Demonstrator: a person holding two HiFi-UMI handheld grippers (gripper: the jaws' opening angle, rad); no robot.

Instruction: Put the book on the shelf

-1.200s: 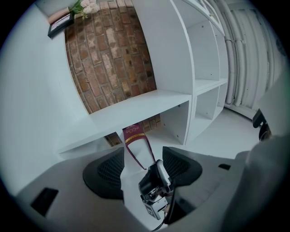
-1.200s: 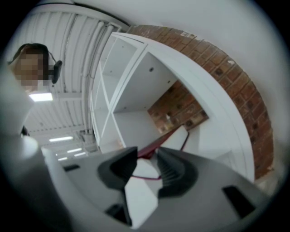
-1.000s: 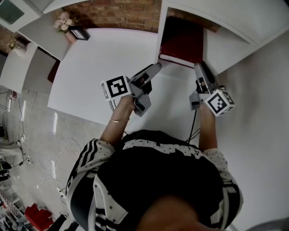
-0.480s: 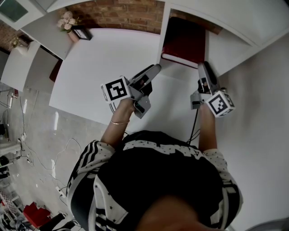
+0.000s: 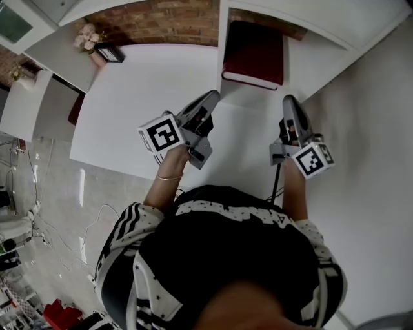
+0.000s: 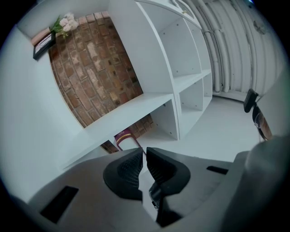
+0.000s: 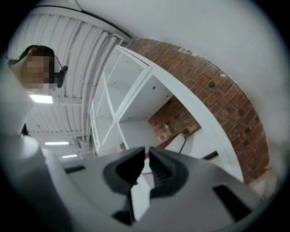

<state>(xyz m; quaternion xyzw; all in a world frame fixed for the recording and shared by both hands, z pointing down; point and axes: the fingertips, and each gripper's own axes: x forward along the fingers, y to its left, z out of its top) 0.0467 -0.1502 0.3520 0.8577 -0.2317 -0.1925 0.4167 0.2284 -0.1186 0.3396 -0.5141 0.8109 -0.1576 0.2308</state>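
Note:
A dark red book (image 5: 253,55) lies flat in a compartment of the white shelf (image 5: 322,26) at the top of the head view. My left gripper (image 5: 213,97) hovers just short of the book's near left corner, clear of it. Its jaws are closing, the pads (image 6: 136,163) meet and nothing is between them. In the left gripper view, the book (image 6: 126,138) shows just past the tips. My right gripper (image 5: 288,100) hangs near the book's right corner, also apart from it. Its jaws are closing too, with pads (image 7: 156,165) together and empty.
The white tabletop (image 5: 148,84) stretches left of the shelf's upright divider (image 5: 222,38). A small picture frame (image 5: 110,53) and flowers (image 5: 87,37) stand at its far left against the brick wall (image 5: 161,19). More white shelf compartments (image 6: 190,68) rise beyond.
Both grippers have drawn back a little from the book toward the person. The book lies still in its compartment.

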